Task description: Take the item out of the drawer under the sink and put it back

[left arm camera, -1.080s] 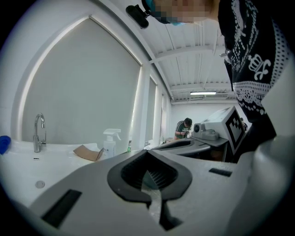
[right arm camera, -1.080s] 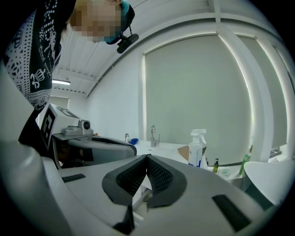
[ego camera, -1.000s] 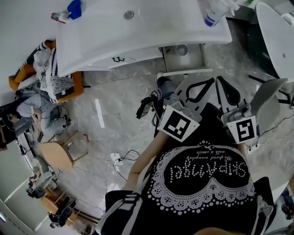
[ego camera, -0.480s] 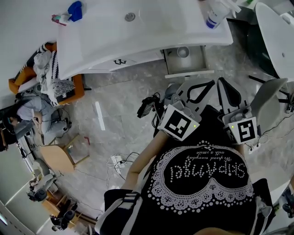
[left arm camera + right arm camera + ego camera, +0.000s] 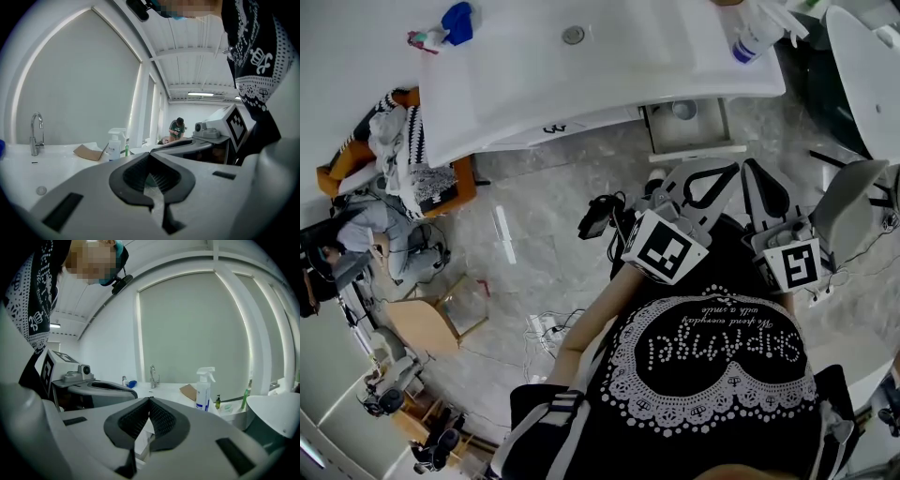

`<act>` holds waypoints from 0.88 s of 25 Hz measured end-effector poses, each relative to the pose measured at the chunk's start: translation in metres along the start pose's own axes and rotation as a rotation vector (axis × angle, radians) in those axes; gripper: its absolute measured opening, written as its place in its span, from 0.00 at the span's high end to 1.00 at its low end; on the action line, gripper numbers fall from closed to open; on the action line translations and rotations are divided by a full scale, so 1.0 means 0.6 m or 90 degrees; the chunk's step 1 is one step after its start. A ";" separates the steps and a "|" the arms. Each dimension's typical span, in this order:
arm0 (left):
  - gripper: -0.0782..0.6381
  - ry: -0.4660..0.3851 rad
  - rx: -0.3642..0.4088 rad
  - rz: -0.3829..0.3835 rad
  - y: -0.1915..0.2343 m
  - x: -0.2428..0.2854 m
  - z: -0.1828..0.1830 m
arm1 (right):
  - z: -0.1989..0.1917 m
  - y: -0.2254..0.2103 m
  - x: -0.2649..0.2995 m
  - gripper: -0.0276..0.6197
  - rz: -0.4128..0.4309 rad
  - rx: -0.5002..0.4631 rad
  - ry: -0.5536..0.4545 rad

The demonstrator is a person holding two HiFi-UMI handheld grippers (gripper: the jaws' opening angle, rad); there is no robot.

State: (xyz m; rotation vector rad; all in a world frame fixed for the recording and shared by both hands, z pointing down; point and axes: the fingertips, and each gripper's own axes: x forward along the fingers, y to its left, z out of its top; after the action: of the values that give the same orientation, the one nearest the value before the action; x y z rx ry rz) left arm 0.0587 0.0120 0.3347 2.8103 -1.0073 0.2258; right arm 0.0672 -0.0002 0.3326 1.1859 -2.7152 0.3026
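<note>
Under the white sink counter a drawer stands pulled out, with a small round item lying in it. Both grippers are held side by side in front of the person's body, short of the drawer front. My left gripper is shut, its ribbed pads meeting at the tips with nothing between them. My right gripper is shut and empty too. In both gripper views the jaws point level over the counter, and the drawer is hidden.
A spray bottle, a faucet and a cardboard piece stand on the counter. A white tub is at the right. An orange chair with clothes and cables lie at the left.
The counter and open drawer have shifted a little to the right in the head view. Both grippers stay shut and empty in front of the body.
</note>
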 end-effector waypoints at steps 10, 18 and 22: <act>0.88 -0.007 -0.007 -0.028 0.020 -0.015 0.000 | -0.002 0.020 0.020 0.93 -0.026 -0.001 0.016; 0.88 -0.006 -0.005 -0.027 0.038 -0.035 -0.009 | -0.005 0.042 0.037 0.93 -0.024 0.004 0.007; 0.88 -0.005 -0.005 -0.022 0.046 -0.042 -0.011 | -0.004 0.049 0.043 0.93 -0.012 0.013 -0.005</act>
State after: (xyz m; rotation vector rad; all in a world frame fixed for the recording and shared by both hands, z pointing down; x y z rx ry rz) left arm 0.0211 0.0078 0.3388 2.8221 -0.9584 0.2059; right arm 0.0283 0.0016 0.3372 1.2208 -2.7117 0.3258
